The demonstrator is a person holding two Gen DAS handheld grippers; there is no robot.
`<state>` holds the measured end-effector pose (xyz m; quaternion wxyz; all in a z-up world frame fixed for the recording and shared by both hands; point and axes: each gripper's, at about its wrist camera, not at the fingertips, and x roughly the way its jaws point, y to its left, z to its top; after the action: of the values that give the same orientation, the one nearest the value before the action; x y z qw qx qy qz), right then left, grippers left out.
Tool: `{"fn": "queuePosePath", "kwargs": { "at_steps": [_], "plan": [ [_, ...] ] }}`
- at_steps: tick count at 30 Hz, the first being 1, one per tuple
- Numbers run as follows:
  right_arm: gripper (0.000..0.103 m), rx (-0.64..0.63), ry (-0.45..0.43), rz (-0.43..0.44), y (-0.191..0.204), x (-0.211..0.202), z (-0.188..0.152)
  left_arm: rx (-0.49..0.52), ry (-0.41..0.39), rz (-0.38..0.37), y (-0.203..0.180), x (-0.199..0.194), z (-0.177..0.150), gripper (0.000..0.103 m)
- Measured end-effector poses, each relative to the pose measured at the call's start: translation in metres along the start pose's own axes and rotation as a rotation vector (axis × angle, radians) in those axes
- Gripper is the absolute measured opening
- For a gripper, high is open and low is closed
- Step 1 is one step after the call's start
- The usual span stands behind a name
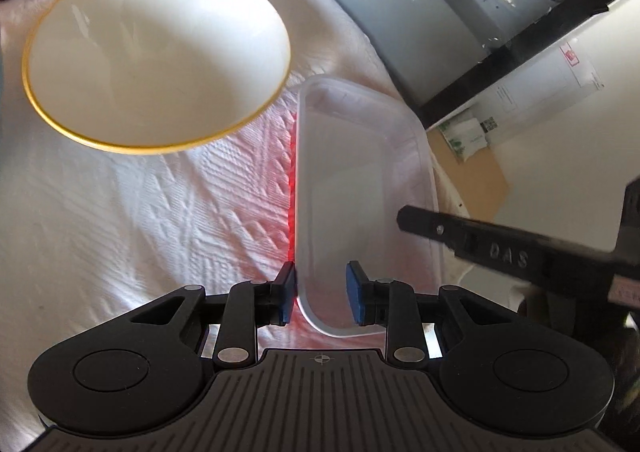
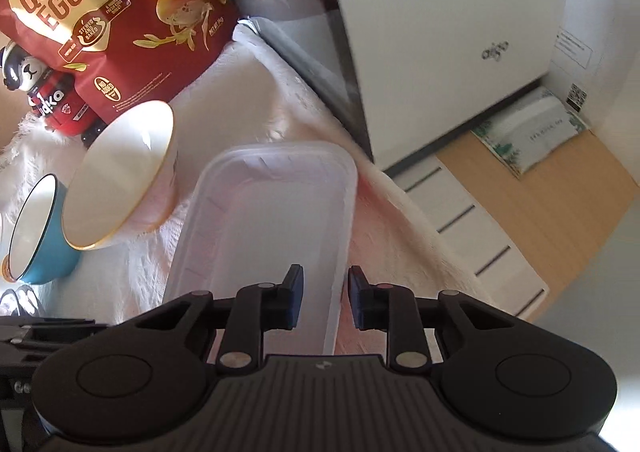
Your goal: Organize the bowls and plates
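L. gripper (image 1: 322, 288) is seen closest, pointed steeply down, astride the near-left wall of a clear plastic container (image 1: 352, 191). Its outer pad (image 1: 289, 292) is laid against the outside of the wall, while the inner pad (image 1: 355, 292) is held inside the tub, apparently a little clear of the wall, so the jaws are read as part-spread w/ the wall between them, not clamped.

R. gripper (image 2: 325, 300) is set over the opposite long wall of the same container (image 2: 272, 203): one pad inside, one outside, drawn in narrow and taken as pinching that wall.

The container is placed on a white textured cloth (image 1: 160, 219), near the cloth's edge, and is seen empty. A white bowl w/ gold rim (image 1: 156, 51) is found just beside it on the cloth; in the r. wrist view this bowl (image 2: 120, 179) is seen next to a blue bowl (image 2: 44, 236), rims apparently touching. Behind them a red quail-egg bag (image 2: 100, 11) and a small red bottle (image 2: 52, 91) are stood.
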<state>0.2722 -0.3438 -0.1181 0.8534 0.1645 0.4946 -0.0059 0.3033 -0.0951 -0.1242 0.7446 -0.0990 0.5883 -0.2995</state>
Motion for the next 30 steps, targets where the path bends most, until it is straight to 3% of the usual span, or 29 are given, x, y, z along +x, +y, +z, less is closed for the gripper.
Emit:
{"fn": "queuePosePath", "kwargs": {
  "at_steps": [3,13,19,27,30],
  "plan": [
    [0.026,-0.020,0.004,0.013,-0.002,-0.004,-0.002,-0.027,0.007,-0.022,0.003,0.006,0.004,0.029],
    [0.026,-0.191,-0.081,-0.093,0.005,0.003,0.026,-0.054,0.048,-0.107,-0.005,0.023,0.008,0.029],
    [0.026,-0.234,-0.074,-0.110,0.004,0.003,0.033,-0.052,0.019,-0.086,-0.005,0.012,0.008,0.027],
    [0.027,-0.237,-0.080,-0.143,0.007,0.003,0.031,-0.007,0.030,-0.102,-0.017,0.032,0.020,0.025],
    [0.027,-0.221,-0.094,-0.155,0.006,-0.003,0.033,0.005,0.014,-0.094,-0.015,0.019,0.014,0.026]
  ]
}}
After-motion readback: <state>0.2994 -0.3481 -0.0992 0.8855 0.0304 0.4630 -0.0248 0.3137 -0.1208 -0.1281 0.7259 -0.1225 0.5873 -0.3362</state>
